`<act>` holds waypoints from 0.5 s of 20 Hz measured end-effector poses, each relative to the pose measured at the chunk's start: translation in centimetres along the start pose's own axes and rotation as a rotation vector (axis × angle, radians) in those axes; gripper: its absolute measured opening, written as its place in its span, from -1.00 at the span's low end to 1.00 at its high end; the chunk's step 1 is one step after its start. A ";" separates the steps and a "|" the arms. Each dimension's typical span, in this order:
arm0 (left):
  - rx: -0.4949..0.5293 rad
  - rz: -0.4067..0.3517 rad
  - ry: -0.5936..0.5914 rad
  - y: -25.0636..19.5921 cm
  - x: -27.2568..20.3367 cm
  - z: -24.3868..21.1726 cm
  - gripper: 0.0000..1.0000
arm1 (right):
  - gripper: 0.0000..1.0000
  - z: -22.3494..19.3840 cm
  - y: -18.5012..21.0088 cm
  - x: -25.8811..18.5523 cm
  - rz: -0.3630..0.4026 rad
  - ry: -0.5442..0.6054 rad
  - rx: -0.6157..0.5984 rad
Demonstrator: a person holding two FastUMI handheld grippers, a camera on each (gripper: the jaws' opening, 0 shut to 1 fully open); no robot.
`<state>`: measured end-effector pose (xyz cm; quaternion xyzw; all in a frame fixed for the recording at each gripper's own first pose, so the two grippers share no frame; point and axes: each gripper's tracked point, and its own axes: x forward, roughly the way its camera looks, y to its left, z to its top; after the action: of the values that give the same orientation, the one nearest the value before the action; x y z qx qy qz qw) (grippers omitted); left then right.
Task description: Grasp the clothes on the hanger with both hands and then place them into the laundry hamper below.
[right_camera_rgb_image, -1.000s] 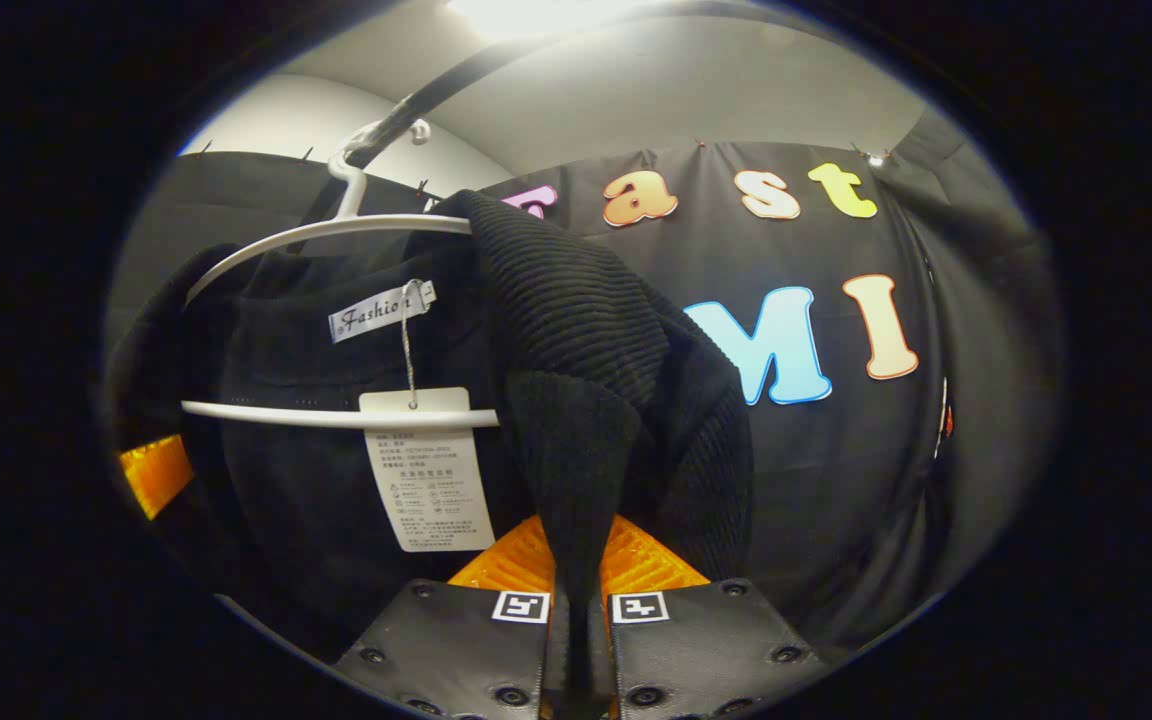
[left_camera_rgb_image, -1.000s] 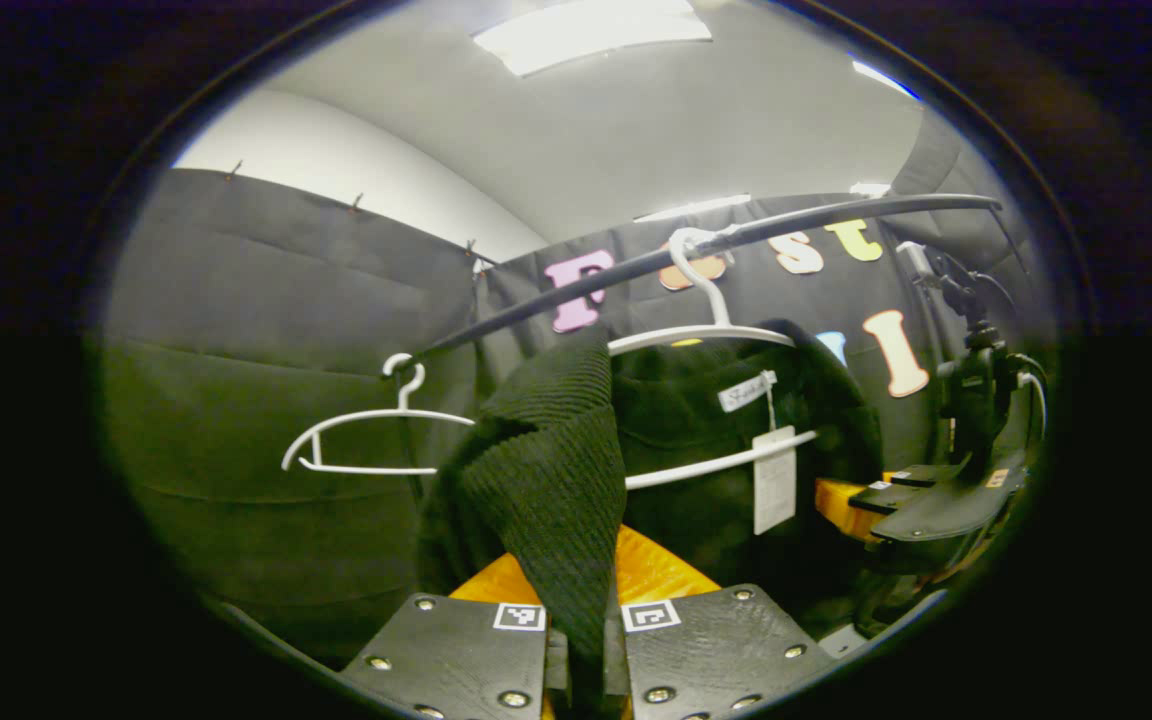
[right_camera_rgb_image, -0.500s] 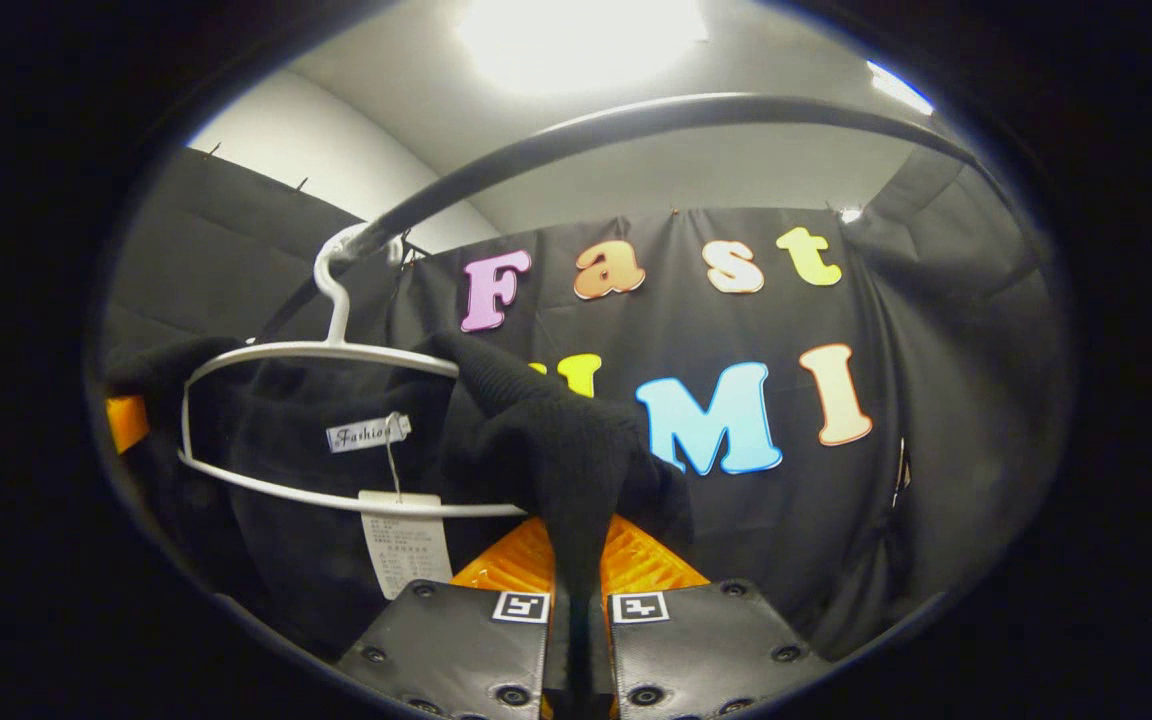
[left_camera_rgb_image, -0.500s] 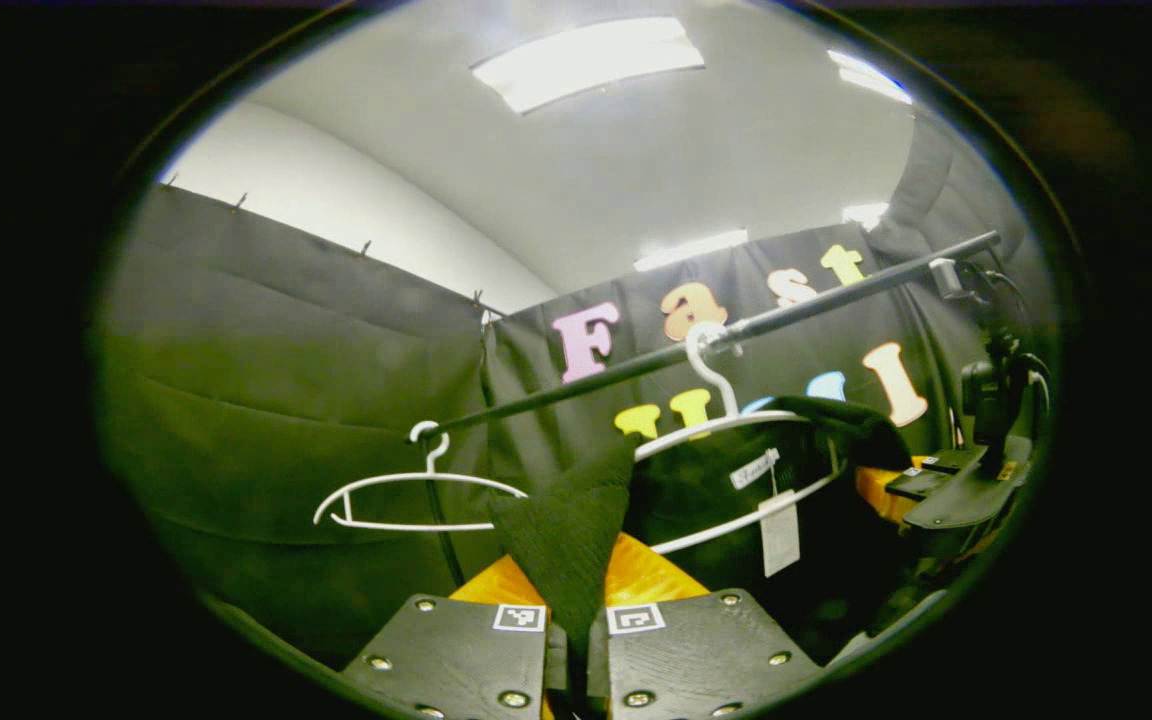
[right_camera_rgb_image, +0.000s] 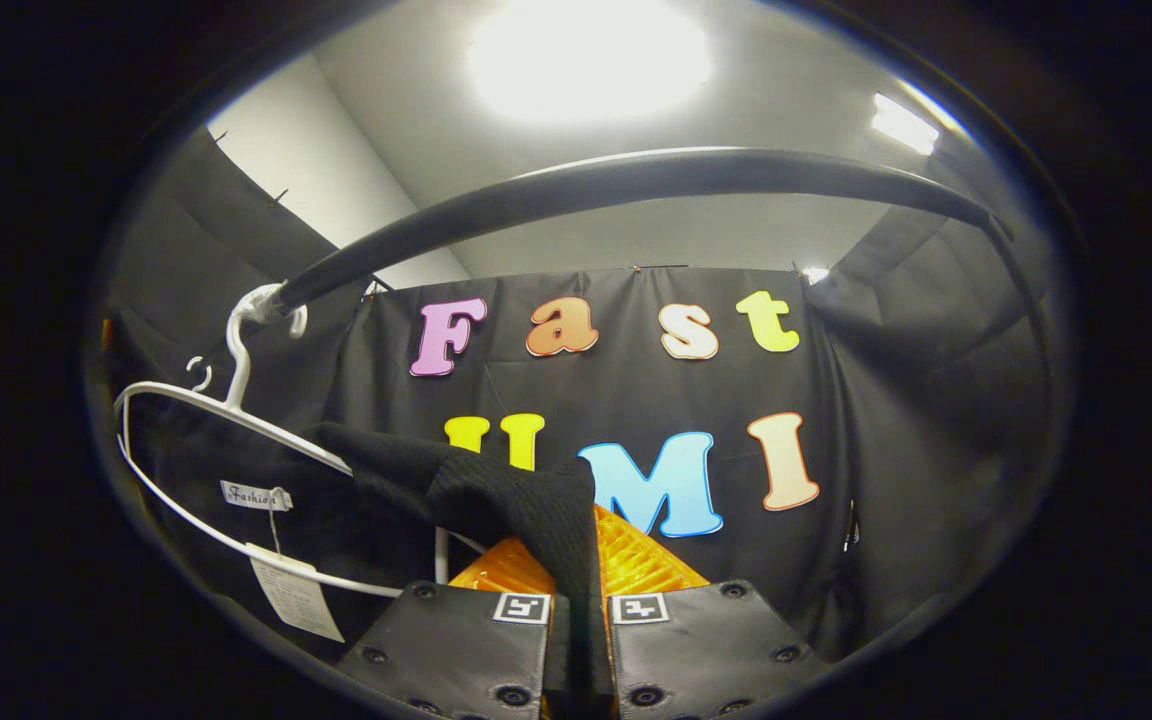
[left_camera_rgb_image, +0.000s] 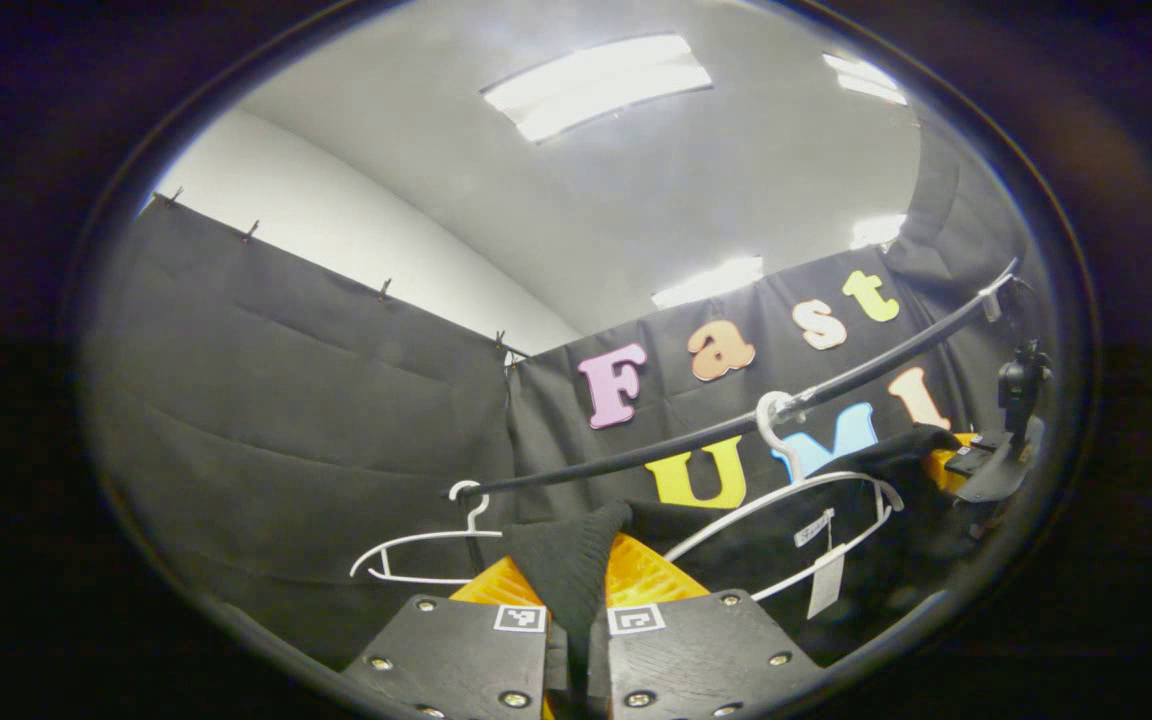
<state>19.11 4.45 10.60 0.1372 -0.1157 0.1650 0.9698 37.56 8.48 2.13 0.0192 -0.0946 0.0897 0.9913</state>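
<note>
A black knit garment [left_camera_rgb_image: 566, 560] hangs on a white hanger [left_camera_rgb_image: 786, 490] that hooks over the dark rail [left_camera_rgb_image: 696, 440]. My left gripper [left_camera_rgb_image: 576, 640] is shut on a fold of the garment's shoulder, which stretches up from the jaws. In the right gripper view the same garment [right_camera_rgb_image: 496, 495] runs from the hanger [right_camera_rgb_image: 226, 420] to my right gripper [right_camera_rgb_image: 576, 625], which is shut on its other shoulder. A white tag [right_camera_rgb_image: 296, 600] dangles from the collar. The right gripper [left_camera_rgb_image: 986, 465] also appears far right in the left gripper view.
An empty white hanger [left_camera_rgb_image: 426, 545] hangs on the rail's left end. The rail [right_camera_rgb_image: 636, 185] arcs overhead in the right gripper view. Black cloth walls close the booth on all sides. The hamper is out of sight.
Both grippers have pulled back and downward with the garment held; the hanger and rail now look smaller and farther, the hanger tilts, and the cloth stretches off its shoulders.
</note>
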 end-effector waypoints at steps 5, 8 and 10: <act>0.027 -0.022 0.024 1.3 2.3 -2.2 -0.84 | -0.83 -1.4 -0.7 1.2 -0.003 0.031 -0.002; 0.027 -0.040 0.042 2.0 3.1 -3.6 -0.85 | -0.83 -2.4 -0.5 1.9 0.005 0.056 0.012; 0.049 -0.056 0.046 2.5 3.9 -4.2 -0.84 | -0.83 -2.5 -0.7 2.0 0.003 0.059 0.010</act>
<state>22.59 9.17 8.29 0.1603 -0.0852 0.1439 0.9728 40.04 8.30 0.00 0.0213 -0.0651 0.0920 0.9934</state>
